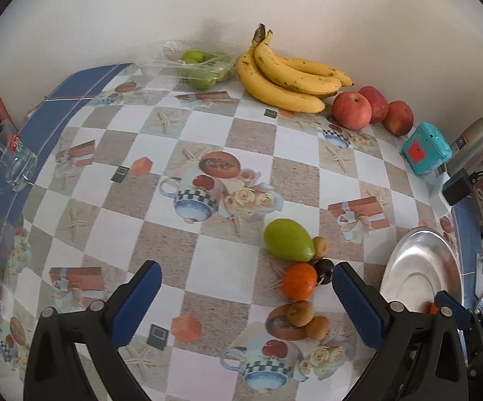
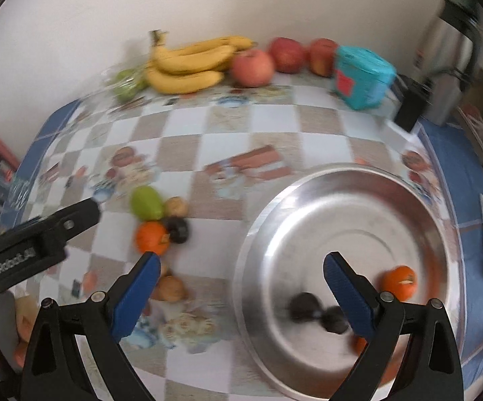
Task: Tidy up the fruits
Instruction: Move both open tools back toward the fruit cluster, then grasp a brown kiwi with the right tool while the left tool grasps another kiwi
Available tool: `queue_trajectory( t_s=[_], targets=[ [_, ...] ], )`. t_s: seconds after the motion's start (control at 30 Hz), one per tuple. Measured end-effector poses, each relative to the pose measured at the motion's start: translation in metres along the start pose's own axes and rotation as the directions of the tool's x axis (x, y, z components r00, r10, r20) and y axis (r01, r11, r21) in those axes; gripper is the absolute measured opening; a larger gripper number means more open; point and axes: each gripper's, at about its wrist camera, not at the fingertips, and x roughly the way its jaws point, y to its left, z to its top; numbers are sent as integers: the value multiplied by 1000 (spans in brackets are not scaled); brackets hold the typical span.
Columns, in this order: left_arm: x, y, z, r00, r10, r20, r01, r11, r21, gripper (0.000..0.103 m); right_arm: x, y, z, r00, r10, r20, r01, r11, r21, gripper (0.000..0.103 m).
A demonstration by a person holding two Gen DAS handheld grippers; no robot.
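Note:
My left gripper (image 1: 246,269) hangs open over the checked tablecloth, nothing between its blue pads. Just inside its right pad lie a green mango (image 1: 288,240), an orange (image 1: 300,280), a dark plum (image 1: 324,269) and several small brown fruits (image 1: 308,317). My right gripper (image 2: 241,260) is open and holds nothing, straddling the left rim of the steel plate (image 2: 342,180). On the plate lie an orange (image 2: 398,282) and two dark plums (image 2: 318,314). Bananas (image 1: 288,77) and three apples (image 1: 352,110) sit by the wall. The right wrist view is blurred.
A teal box (image 1: 427,148), a black adapter (image 1: 457,187) and a steel flask (image 1: 482,140) stand at the back right. A glass mug (image 1: 10,157) sits at the left edge. Green fruits fill a clear tray (image 1: 204,67) near the wall. One of the left gripper's fingers (image 2: 74,219) reaches in beside the mango.

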Motion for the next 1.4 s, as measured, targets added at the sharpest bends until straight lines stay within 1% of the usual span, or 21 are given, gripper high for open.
queue_trajectory(
  t_s=[0.1, 0.27, 0.33, 0.4, 0.47, 0.57, 0.73, 0.8, 0.93, 0.97, 1.0, 1.07, 1.13, 1.2, 1.27, 1.37, 1.4],
  targets=[
    [-1, 6, -1, 1000, 11, -2, -11, 1000, -6, 103, 3, 19, -1, 1000, 10, 5, -10, 999, -53, 98],
    [3, 16, -3, 1000, 13, -17, -14, 999, -36, 103, 16, 37, -6, 999, 33, -29, -36, 994, -99, 98],
    [12, 20, -4, 999, 24, -36, -26, 998, -52, 103, 21, 40, -8, 998, 43, -39, -47, 994, -103, 98],
    [23, 27, -6, 997, 22, -77, -28, 996, -80, 103, 25, 43, -9, 997, 56, -48, -61, 993, -104, 98],
    [32, 32, -8, 994, 24, -102, -35, 993, -110, 103, 27, 47, -10, 997, 62, -51, -67, 992, -110, 98],
    [44, 36, -12, 989, 64, -135, -79, 991, -110, 103, 30, 51, -12, 996, 63, -56, -70, 990, -123, 98],
    [57, 39, -15, 982, 86, -170, -105, 989, -109, 103, 35, 58, -15, 995, 70, -73, -80, 986, -145, 98],
    [61, 42, -17, 979, 82, -187, -105, 987, -119, 103, 39, 59, -17, 994, 72, -86, -84, 985, -148, 98],
    [64, 47, -17, 978, 71, -194, -101, 984, -148, 103, 43, 60, -18, 992, 81, -95, -94, 985, -148, 97],
    [63, 48, -17, 979, 70, -191, -100, 983, -156, 103, 43, 59, -18, 991, 90, -94, -103, 984, -143, 96],
    [63, 49, -17, 980, 68, -188, -99, 982, -161, 103, 44, 59, -18, 991, 95, -94, -107, 984, -141, 91],
    [62, 50, -17, 981, 62, -186, -95, 981, -169, 103, 45, 58, -18, 992, 91, -92, -103, 985, -139, 84],
    [61, 50, -17, 981, 52, -186, -85, 981, -173, 103, 46, 56, -18, 991, 88, -97, -100, 986, -135, 82],
    [61, 49, -17, 981, 41, -187, -73, 982, -172, 103, 50, 54, -19, 990, 86, -109, -100, 986, -132, 70],
    [61, 48, -17, 982, 31, -187, -64, 983, -172, 103, 53, 54, -21, 990, 76, -123, -92, 986, -137, 69],
    [61, 47, -16, 982, 25, -187, -59, 983, -175, 103, 58, 54, -25, 987, 75, -144, -95, 985, -144, 62],
    [62, 47, -15, 982, 24, -188, -58, 983, -175, 103, 59, 54, -26, 986, 70, -150, -93, 985, -149, 62]
  ],
)
